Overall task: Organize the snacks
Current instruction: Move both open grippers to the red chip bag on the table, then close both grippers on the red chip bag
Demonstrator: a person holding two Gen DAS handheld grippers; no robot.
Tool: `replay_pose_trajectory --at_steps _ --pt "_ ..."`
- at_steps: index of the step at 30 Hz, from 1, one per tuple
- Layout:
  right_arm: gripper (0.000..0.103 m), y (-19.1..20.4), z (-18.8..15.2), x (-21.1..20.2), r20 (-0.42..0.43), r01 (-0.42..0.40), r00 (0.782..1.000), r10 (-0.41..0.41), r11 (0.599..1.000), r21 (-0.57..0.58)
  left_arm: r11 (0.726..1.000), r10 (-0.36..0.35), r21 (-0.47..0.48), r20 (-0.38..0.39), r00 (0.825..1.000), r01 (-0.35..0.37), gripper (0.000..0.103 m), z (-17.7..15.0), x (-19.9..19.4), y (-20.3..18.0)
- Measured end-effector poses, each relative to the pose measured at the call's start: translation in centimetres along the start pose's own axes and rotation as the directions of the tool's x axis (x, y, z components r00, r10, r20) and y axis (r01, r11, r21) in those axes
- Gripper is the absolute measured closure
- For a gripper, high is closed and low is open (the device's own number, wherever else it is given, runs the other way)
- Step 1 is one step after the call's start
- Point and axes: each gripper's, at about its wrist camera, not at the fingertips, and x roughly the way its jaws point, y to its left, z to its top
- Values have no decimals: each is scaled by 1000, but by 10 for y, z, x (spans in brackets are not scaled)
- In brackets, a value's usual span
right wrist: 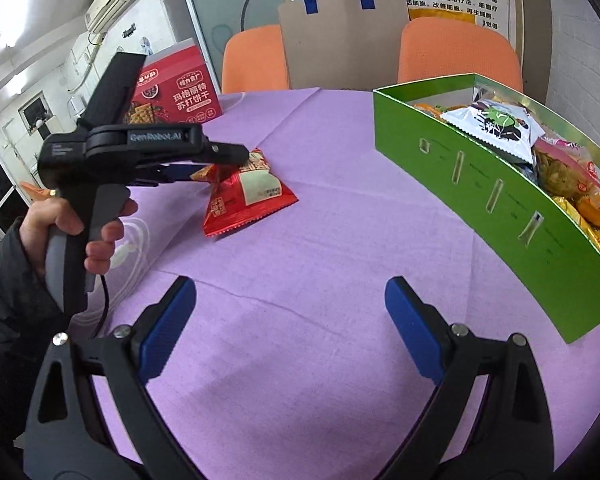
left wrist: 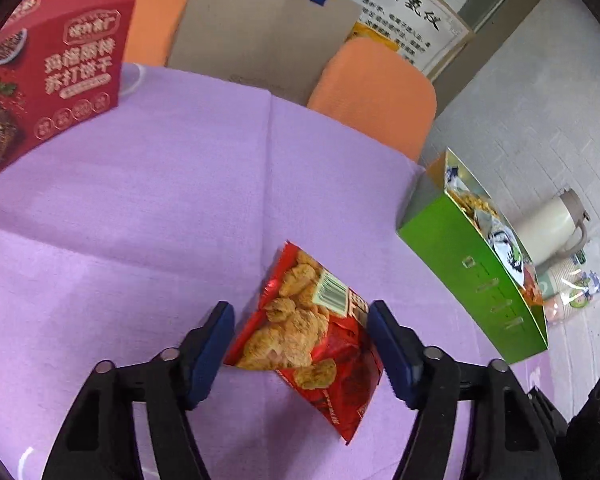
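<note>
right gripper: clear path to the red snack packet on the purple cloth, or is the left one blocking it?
Probably not cleanly. The left gripper already straddles the red foil snack packet, one open finger on each side. The right gripper is open over bare purple tablecloth, with nothing else between, but it would crowd the left fingers.

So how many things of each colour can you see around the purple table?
Red: 2, snack packet and cracker box
Green: 1, snack box
Orange: 2, chairs
Total: 5
</note>
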Motion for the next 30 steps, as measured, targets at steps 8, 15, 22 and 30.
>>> replay_pose_trajectory --at_steps 8,15,22,30 --pt "8 -15 -4 -4 -3 -17 1000 18 999 52 987 -98 116 -79 992 107 36 -52 -5 -48" --pt "8 -9 -11 -5 -17 -71 997 72 997 28 994 -91 61 27 995 89 35 -75 -56 -41" --pt "14 5 -3 23 -80 -139 987 136 990 -34 985 -172 -2 -15 985 172 36 -89 -59 -26" --pt "19 5 -3 26 -91 -162 983 158 986 -39 976 -219 -34 -53 974 217 36 -90 -33 -32"
